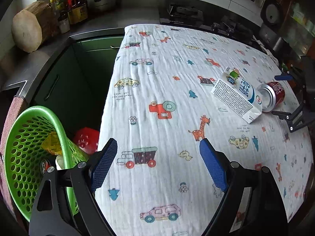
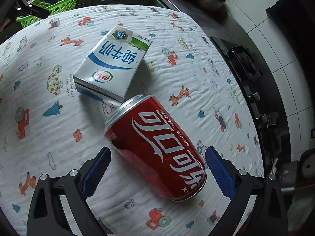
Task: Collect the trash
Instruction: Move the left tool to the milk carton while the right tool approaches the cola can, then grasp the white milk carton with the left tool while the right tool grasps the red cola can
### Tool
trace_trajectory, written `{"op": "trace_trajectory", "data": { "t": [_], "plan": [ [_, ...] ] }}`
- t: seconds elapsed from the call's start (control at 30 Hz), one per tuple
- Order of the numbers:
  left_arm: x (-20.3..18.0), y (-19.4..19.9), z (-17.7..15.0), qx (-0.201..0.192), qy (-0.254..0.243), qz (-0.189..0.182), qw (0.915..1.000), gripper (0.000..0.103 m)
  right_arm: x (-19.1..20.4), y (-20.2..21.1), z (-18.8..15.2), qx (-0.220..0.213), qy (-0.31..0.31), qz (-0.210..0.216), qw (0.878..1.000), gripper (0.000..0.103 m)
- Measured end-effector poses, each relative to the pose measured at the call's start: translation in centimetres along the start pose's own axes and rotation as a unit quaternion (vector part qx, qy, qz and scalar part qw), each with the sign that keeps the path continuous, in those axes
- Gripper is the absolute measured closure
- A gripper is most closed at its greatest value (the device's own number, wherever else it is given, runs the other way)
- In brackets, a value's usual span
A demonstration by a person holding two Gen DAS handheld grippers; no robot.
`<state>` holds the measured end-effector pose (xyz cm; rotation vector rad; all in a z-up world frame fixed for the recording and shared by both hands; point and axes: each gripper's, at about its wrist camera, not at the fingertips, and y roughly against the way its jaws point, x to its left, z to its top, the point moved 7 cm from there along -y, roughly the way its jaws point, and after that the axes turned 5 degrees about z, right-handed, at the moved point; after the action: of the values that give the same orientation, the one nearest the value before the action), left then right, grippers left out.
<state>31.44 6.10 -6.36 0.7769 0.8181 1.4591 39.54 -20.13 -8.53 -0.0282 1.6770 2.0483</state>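
In the left wrist view, the left hand-held gripper (image 1: 158, 143) is hanging released over the cloth-covered bench (image 1: 161, 74), beside the green basket (image 1: 25, 137) off its left edge; in the right wrist view, the right hand-held gripper (image 2: 157, 153) is standing released around the red can (image 2: 155, 147), pads apart from it, which is lying against the milk carton (image 2: 112, 64) mid-bench

Left gripper (image 1: 158, 144) pointed steeply downward, jaws spread wide, nothing between the pads. Right gripper (image 2: 157, 153) also angled down, jaws apart, pads pressing on nothing.
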Motion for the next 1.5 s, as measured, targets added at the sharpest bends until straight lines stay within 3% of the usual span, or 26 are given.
{"op": "trace_trajectory", "data": {
  "t": [0.3,0.4,0.7,0.87,1.17,1.27,1.5],
  "plan": [
    [-2.2,-2.0,1.3,0.020,0.001,-0.014,0.9997,0.018,-0.3,-2.1,0.9,-0.004,0.016,0.037,0.999,0.010],
    [-3.5,-2.1,1.7,0.024,0.001,-0.028,0.9993,0.018,-0.4,-2.0,0.6,-0.005,-0.005,0.048,0.999,0.016],
    [-9.3,-1.9,3.9,0.035,0.020,-0.083,0.9957,0.010,0.9,-0.4,-2.2,0.009,-0.096,0.080,0.992,0.018],
    [-12.7,-3.2,5.2,0.065,0.051,-0.100,0.9916,0.008,1.8,0.6,-3.8,0.004,-0.153,0.097,0.983,0.018],
    [-15.2,-6.8,7.1,0.109,0.132,-0.093,0.9808,0.008,3.3,1.7,-5.8,-0.001,-0.193,0.109,0.975,0.018],
    [-15.8,-7.7,7.4,0.122,0.144,-0.074,0.9792,0.008,3.4,1.9,-6.1,-0.004,-0.198,0.108,0.974,0.019],
    [-16.0,-9.9,7.5,0.152,0.203,-0.049,0.9660,0.008,3.4,1.9,-6.1,-0.014,-0.210,0.112,0.971,0.019]
  ]
}}
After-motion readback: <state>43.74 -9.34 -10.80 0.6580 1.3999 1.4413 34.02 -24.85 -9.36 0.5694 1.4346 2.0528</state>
